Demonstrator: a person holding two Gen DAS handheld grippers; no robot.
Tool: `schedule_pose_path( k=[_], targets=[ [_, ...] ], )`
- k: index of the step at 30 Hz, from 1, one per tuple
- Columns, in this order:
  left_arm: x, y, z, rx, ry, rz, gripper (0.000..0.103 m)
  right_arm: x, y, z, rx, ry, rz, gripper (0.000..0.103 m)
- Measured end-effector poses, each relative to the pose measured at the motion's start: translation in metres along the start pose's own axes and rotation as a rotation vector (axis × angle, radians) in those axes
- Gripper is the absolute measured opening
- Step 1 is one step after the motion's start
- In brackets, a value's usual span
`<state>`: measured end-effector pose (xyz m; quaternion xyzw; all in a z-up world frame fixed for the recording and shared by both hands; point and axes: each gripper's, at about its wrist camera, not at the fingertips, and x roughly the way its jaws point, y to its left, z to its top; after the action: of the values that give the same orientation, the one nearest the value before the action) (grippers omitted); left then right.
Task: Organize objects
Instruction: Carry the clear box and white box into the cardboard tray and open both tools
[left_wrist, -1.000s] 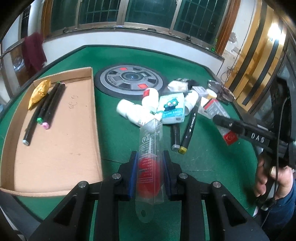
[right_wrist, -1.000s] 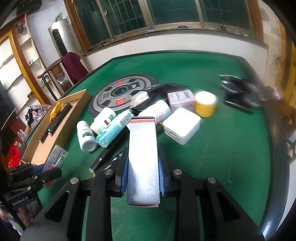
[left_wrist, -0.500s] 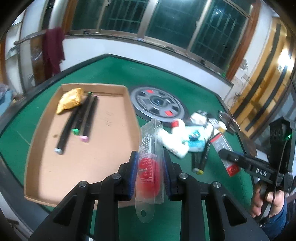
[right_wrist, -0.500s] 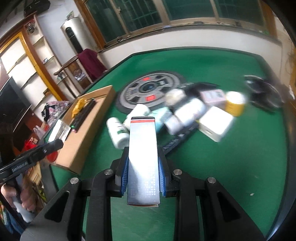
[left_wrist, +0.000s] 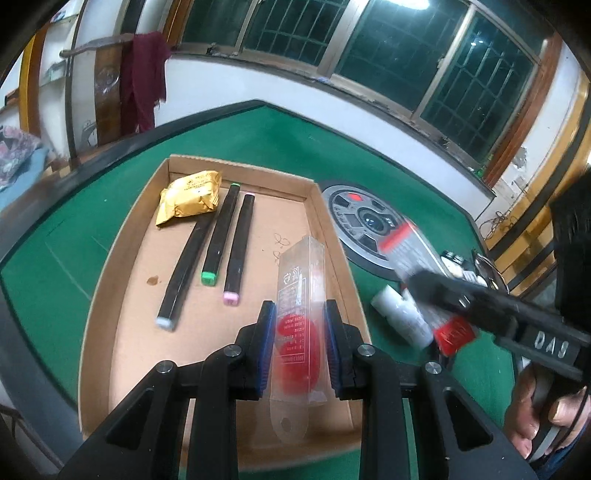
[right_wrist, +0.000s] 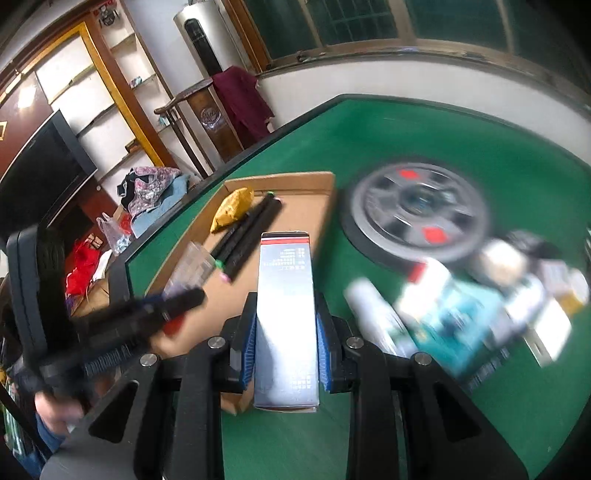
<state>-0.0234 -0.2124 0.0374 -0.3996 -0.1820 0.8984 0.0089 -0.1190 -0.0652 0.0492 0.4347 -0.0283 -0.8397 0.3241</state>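
Note:
My left gripper (left_wrist: 300, 334) is shut on a clear plastic packet with a red item inside (left_wrist: 300, 314), held over the near right part of the cardboard tray (left_wrist: 122, 295). In the tray lie a yellow snack packet (left_wrist: 190, 195) and three black markers (left_wrist: 218, 240). My right gripper (right_wrist: 285, 332) is shut on a tall grey box with a red band (right_wrist: 285, 302), just above the tray's (right_wrist: 310, 181) right edge. The other gripper (left_wrist: 480, 302) with that grey box (left_wrist: 413, 247) shows at the right of the left wrist view.
A pile of white bottles (right_wrist: 380, 317), a teal box (right_wrist: 454, 328) and other small packs lies blurred on the green felt table (right_wrist: 443, 133) to the right. A round grey disc (right_wrist: 417, 206) sits mid-table. A hand (left_wrist: 543, 410) grips the right tool's handle.
Both grippers have swung left from the pile toward the cardboard tray, each still clamped on its item. The tray now fills the middle of the left wrist view.

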Motion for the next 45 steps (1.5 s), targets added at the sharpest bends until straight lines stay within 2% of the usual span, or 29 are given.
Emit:
schedule_pose_path(
  k=[2,6,10,14,21,41,42,45],
  targets=[
    [0.010,0.001,0.007,-0.015,0.015,0.000,0.022,0.023,0.005,0.020,0.003,0.034,0.008,0.024],
    [0.030,0.004,0.018,-0.065,0.039,0.011,0.022,0.069,0.009,0.052,0.020,0.077,-0.038,0.024],
    [0.046,0.013,0.023,-0.147,0.061,0.014,0.022,0.110,-0.003,0.069,0.095,0.128,-0.044,0.024],
    [0.062,0.017,0.024,-0.182,0.096,0.011,0.022,0.134,-0.011,0.078,0.117,0.152,-0.082,0.024],
    [0.076,0.017,0.018,-0.184,0.114,0.013,0.022,0.148,-0.019,0.082,0.123,0.171,-0.105,0.024],
    [0.056,0.006,0.009,-0.157,0.049,0.054,0.024,0.153,-0.016,0.080,0.122,0.191,-0.089,0.025],
    [0.054,0.005,0.008,-0.154,0.044,0.054,0.025,0.152,-0.015,0.080,0.124,0.190,-0.090,0.027],
    [0.051,0.009,0.015,-0.160,0.030,0.042,0.036,0.143,-0.013,0.080,0.129,0.176,-0.080,0.032]
  ],
)
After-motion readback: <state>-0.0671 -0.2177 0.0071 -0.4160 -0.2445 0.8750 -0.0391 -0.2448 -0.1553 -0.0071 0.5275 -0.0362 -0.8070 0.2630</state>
